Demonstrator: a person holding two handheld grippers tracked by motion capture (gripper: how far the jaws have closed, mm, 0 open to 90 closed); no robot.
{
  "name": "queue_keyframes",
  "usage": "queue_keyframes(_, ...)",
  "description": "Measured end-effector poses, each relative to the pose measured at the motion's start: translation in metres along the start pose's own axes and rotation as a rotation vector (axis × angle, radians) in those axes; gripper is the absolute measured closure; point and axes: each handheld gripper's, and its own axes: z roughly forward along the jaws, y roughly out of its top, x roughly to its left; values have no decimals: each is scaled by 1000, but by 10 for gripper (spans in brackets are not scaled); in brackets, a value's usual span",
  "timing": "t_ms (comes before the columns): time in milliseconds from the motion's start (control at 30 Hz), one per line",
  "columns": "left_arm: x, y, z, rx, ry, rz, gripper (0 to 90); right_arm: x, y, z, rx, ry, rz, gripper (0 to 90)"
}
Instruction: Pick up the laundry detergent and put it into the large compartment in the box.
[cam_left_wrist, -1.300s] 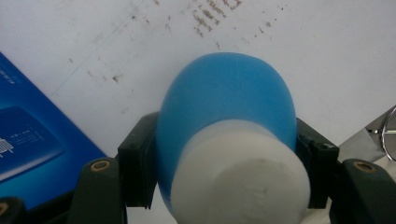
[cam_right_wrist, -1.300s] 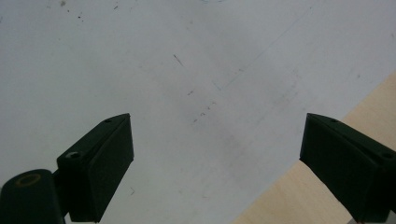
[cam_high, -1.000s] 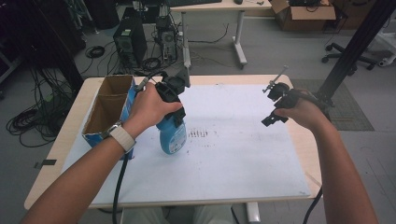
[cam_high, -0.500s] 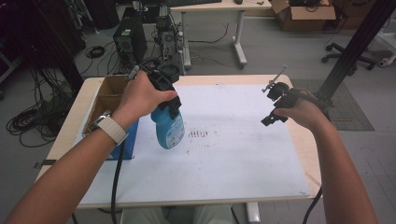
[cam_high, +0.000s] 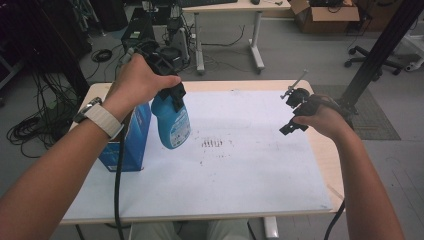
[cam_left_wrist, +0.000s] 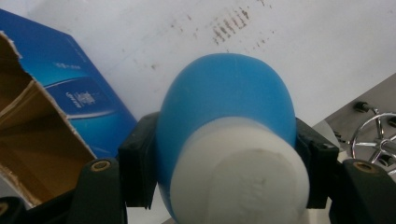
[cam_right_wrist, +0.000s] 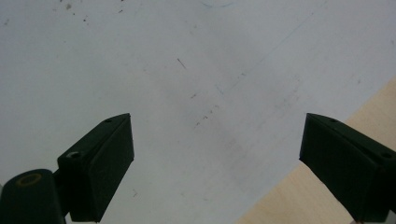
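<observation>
A blue bottle (cam_high: 171, 121) with a white cap (cam_left_wrist: 247, 172) hangs above the white sheet (cam_high: 240, 165), clear of the table. My left gripper (cam_high: 167, 85) is shut on its neck, its black jaws pressing both sides of the bottle (cam_left_wrist: 224, 107) in the left gripper view. Beside it on the left stands an open blue cardboard box (cam_high: 125, 145). At the table's right side my right gripper (cam_high: 294, 111) hovers open over the sheet (cam_right_wrist: 196, 93), with nothing between its jaws.
Dark smudges (cam_high: 215, 144) mark the middle of the sheet. The wooden table edge (cam_high: 327, 160) runs along the right. Behind the table are computer towers (cam_high: 137, 25), cables, another desk and a cardboard box (cam_high: 325, 12). A black post (cam_high: 380, 50) rises at the right.
My left gripper has lifted the blue bottle higher off the table and carried it slightly back and left. The right gripper has stayed in place.
</observation>
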Motion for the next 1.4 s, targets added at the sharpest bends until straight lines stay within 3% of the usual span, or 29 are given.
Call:
queue_keyframes(200,11,-1,-18,-12,-8,-31,371,0,1,0,-1,2,-3,102)
queue_keyframes(400,24,-3,-36,-17,22,-75,371,0,1,0,-2,5,-4,101)
queue_keyframes(667,46,-9,-60,-42,46,-162,371,0,4,1,-2,6,-10,101)
queue_keyframes(1400,88,-27,-80,-61,84,-323,372,1,5,0,-1,4,-12,101)
